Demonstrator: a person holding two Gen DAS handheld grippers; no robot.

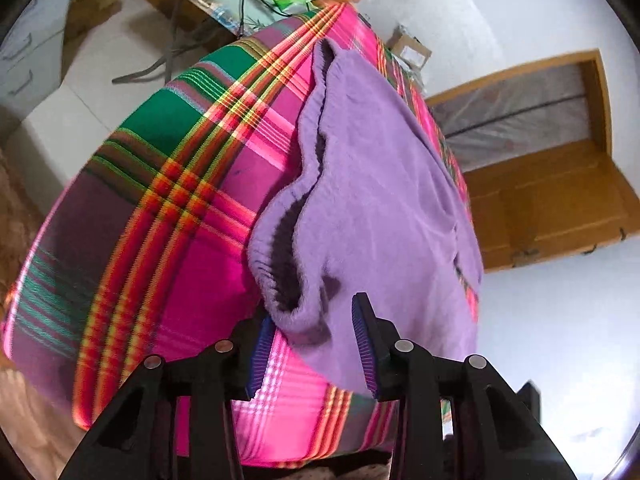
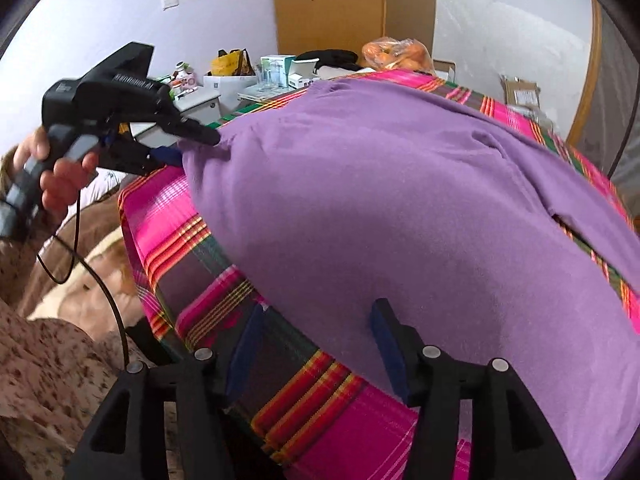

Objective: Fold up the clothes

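Observation:
A purple knit garment (image 1: 380, 200) lies spread flat on a table under a pink, green and red plaid cloth (image 1: 160, 200). In the left wrist view its ribbed hem gapes open, and the hem's near corner lies between the fingers of my left gripper (image 1: 312, 352), whose pads stand apart from it. The right wrist view shows the garment (image 2: 380, 200) from its other side, with my left gripper (image 2: 196, 146) straddling the far-left corner. My right gripper (image 2: 316, 348) is open over the plaid cloth (image 2: 168, 216) at the near edge of the garment, nothing pinched.
A person's hand (image 2: 52, 172) holds the left gripper's handle, with a black cable (image 2: 100, 280) hanging below. Boxes (image 2: 276, 68) and a bag of oranges (image 2: 396, 54) crowd the table's far end. A wooden wardrobe (image 2: 332, 4) stands behind.

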